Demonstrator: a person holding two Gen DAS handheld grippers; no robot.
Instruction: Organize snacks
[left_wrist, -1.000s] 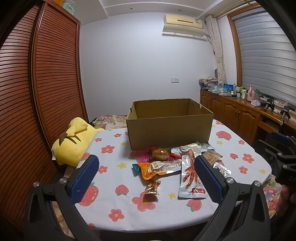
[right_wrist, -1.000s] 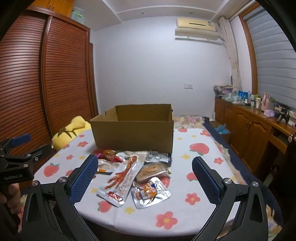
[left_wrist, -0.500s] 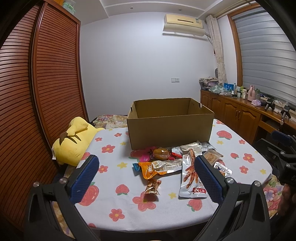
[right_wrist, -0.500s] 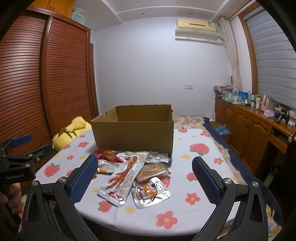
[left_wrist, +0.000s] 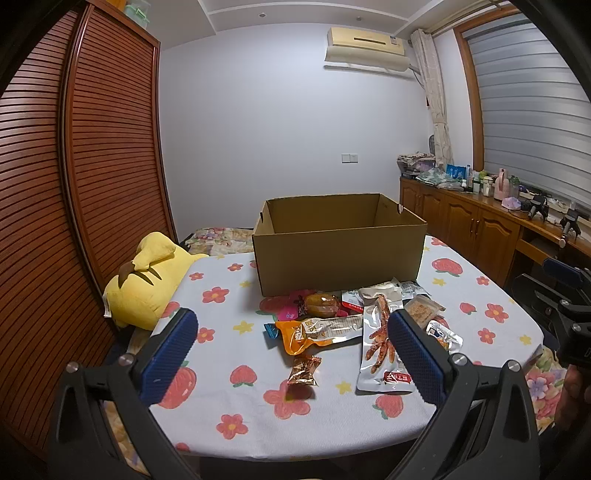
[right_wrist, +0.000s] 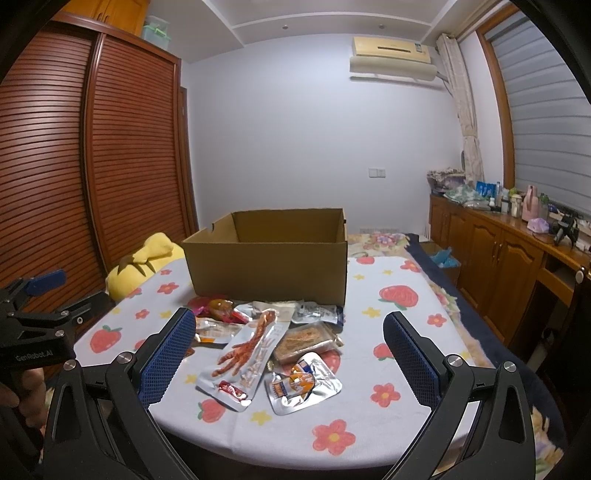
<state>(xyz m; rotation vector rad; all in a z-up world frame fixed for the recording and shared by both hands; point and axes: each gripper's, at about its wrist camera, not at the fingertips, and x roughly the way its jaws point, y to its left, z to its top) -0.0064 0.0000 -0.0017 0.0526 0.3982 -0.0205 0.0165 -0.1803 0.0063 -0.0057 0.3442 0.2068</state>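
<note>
Little has moved since the earlier frames: both views sit a shade nearer the cardboard box, and the snacks lie where they lay. All the packets are heaped on the table just in front of the box's front wall, none visibly inside it. Both claws are released and carry nothing: the left gripper hangs wide-spread before the small gold-wrapped snack, the right gripper before the chicken-foot packet and the silver pouch. Judging from this, the packing has not begun. The risk lies in the overlap: the chicken-foot packet rests on its neighbours, the orange pouch touches the round brown bun, so a closing claw may catch two foil edges or drag a neighbour. Slick flat foil could slip from the pads, and a low carry might strike the box's front wall. The box floor is hidden behind that wall, so whether it is empty cannot be told. Packets nearest the box are partly buried, and their print is too small to read. Each holder's hand shows only as a sliver at the frame edge.
</note>
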